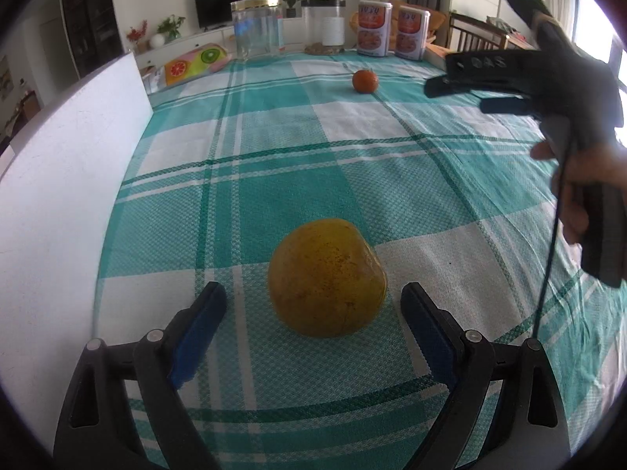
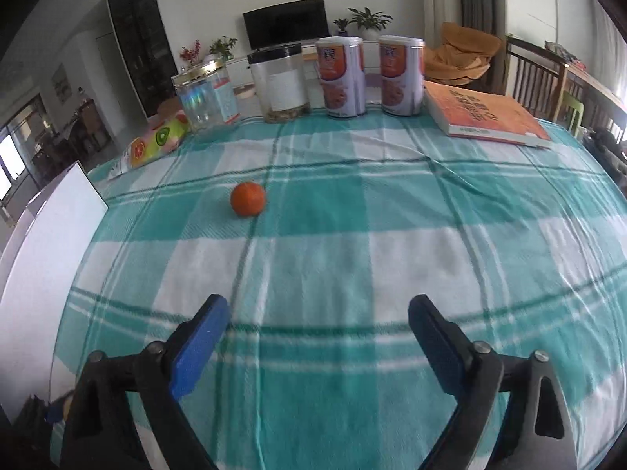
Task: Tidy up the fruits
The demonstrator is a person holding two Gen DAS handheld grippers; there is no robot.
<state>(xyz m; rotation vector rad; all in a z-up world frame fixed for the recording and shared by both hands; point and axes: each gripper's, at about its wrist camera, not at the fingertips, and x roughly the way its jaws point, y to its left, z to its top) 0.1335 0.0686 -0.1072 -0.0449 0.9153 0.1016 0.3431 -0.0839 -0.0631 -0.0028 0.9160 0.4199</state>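
Observation:
A large yellow fruit (image 1: 327, 278) lies on the teal checked tablecloth (image 1: 274, 149), just ahead of my left gripper (image 1: 315, 297). That gripper is open, its blue pads (image 1: 200, 333) on either side of the fruit's near end without touching it. A small orange fruit (image 1: 365, 81) sits farther back on the cloth, also seen in the right wrist view as the orange fruit (image 2: 247, 204) ahead and to the left. My right gripper (image 2: 319, 309) is open above bare cloth with nothing between its fingers. In the left wrist view the right gripper (image 1: 458, 96) hangs at the upper right, held by a hand (image 1: 580, 192).
A white board (image 1: 66, 180) stands along the table's left edge. At the back stand a clear jar (image 2: 205, 96), a black-lidded jar (image 2: 280, 82), two printed cans (image 2: 341, 76), a fruit-print packet (image 2: 156, 141) and an orange book (image 2: 486, 117).

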